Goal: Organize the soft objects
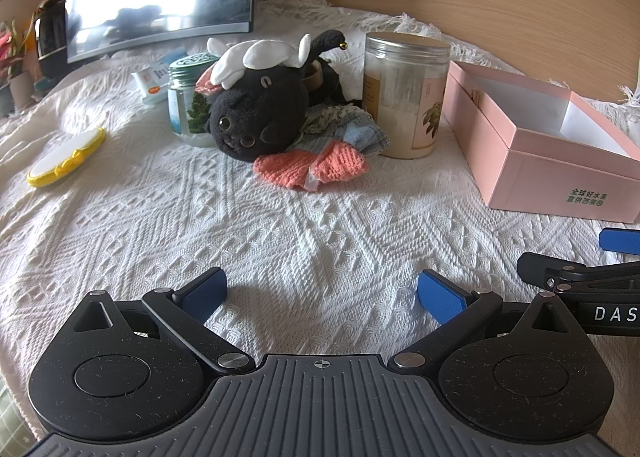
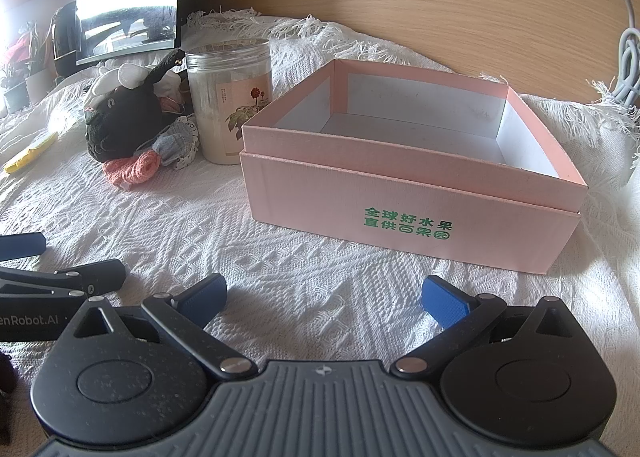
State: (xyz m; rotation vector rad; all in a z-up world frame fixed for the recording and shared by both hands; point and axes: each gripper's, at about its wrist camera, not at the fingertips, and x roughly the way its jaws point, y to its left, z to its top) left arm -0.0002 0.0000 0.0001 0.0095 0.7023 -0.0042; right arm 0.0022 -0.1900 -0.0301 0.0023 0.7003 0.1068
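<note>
Straight ahead of the left gripper (image 1: pixel 322 295), well beyond its fingertips, a black plush cat (image 1: pixel 256 117) lies on the white woven cloth (image 1: pixel 280 225) with a white petal collar on its head. Touching its front are a coral knitted piece (image 1: pixel 312 166) and a blue-grey fabric piece (image 1: pixel 356 139). Just right of them stands a clear jar of pale powder (image 1: pixel 404 97); left of the plush is a small glass jar with a green lid (image 1: pixel 188 105), and far left lies a yellow-rimmed white pad (image 1: pixel 66 157). The left gripper's blue pads are spread wide and hold nothing.

Ahead of the right gripper (image 2: pixel 324 297) and slightly to its right sits an open pink box (image 2: pixel 408 193) with green lettering, its white inside bare. This gripper's jaws are also spread wide with nothing between them. The two grippers sit side by side, low over the cloth
</note>
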